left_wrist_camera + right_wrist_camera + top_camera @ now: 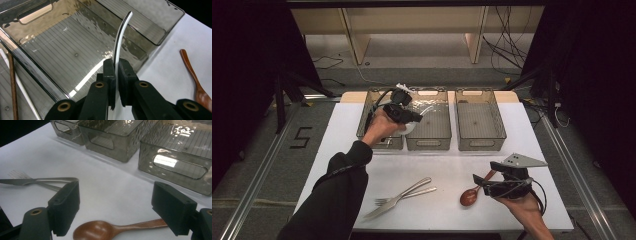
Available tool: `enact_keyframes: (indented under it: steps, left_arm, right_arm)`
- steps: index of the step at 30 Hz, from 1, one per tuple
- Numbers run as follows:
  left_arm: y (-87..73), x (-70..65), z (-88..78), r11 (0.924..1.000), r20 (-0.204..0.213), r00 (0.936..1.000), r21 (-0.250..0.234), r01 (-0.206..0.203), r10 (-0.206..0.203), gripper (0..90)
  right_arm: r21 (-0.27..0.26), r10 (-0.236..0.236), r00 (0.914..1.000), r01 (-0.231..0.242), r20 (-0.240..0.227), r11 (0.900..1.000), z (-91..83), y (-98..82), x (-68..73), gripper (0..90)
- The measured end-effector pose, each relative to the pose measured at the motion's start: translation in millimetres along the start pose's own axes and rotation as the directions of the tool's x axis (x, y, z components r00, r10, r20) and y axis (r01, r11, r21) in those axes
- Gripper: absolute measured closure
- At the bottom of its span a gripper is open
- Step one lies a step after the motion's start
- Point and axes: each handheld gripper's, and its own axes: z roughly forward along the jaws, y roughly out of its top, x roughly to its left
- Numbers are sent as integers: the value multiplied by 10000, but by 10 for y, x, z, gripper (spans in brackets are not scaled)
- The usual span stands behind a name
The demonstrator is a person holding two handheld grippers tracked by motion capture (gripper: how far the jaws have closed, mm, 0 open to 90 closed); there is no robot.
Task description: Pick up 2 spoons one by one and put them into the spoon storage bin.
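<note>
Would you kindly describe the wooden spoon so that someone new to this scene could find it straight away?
Start at the white table with three smoky plastic bins along its far edge. On the near right part lies the wooden spoon, with the open right gripper around its handle. It is reddish-brown, unlike the shiny metal fork and knife to its left.

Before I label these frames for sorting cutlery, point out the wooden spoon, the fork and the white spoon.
wooden spoon [96, 230], right gripper view, on its bowl.
fork [384, 201], high view, near its tines.
white spoon [120, 35], left gripper view, on its handle above the jaws.
</note>
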Motion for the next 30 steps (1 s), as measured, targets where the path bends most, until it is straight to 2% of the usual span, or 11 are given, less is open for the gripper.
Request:
enact_keyframes:
  steps: [6,7,16,25,30]
  left_arm:
    - [18,68,69,9994,-197,9995,-219,262,-266,849]
    - [23,80,81,9996,-221,9995,-131,235,-238,849]
    - [41,124,196,9968,-194,9972,-353,713,-720,848]
    - [36,160,323,9946,-268,9950,-426,949,-961,847]
    - [37,150,386,9951,-294,9952,-368,921,-932,846]
  right_arm:
    - [7,-5,10000,5,-10,10000,1,0,0,237]
    - [15,-1,10000,1,-2,10000,2,-1,-1,237]
    - [36,3,10000,-3,-22,10000,1,-1,1,237]
    - [37,-29,10000,29,-30,10000,2,-1,2,237]
    - [24,3,10000,-3,-29,10000,-1,-3,0,237]
